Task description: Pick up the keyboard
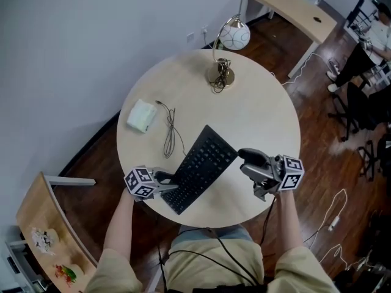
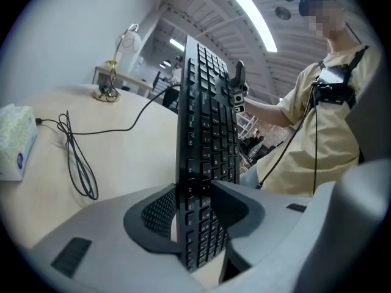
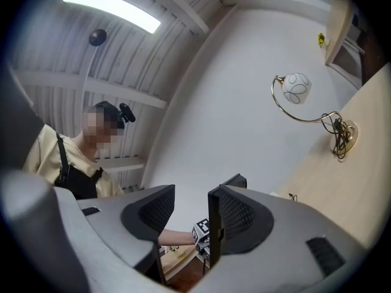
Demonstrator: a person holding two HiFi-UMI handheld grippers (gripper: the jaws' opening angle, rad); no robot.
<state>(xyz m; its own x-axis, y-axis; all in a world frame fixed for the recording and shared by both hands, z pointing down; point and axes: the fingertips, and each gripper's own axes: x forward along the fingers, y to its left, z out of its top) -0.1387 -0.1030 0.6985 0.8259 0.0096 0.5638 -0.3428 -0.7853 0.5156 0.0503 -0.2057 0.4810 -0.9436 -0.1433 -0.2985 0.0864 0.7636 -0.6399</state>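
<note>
Currently the keyboard [image 1: 201,166] sits diagonally on the near half of the round table [image 1: 263,115], with one end toward the person. Can't tell if it's lifted off the top. The left gripper [image 1: 171,185] is at that near end. In the left gripper view its jaws pinch the keyboard [image 2: 208,133] edge-on, one pad on the key side and one on the back, at the left gripper [image 2: 195,218].

The right gripper [image 1: 247,159] is at the keyboard's far right side. In the right gripper view the jaws are spread with a clear gap at the right gripper [image 3: 189,218], and a thin dark edge runs along one jaw's inner face.

A lamp [image 1: 229,41] stands at the far edge. A tissue pack [image 1: 142,115] and a loose cable [image 1: 171,133] lie left of the keyboard.
</note>
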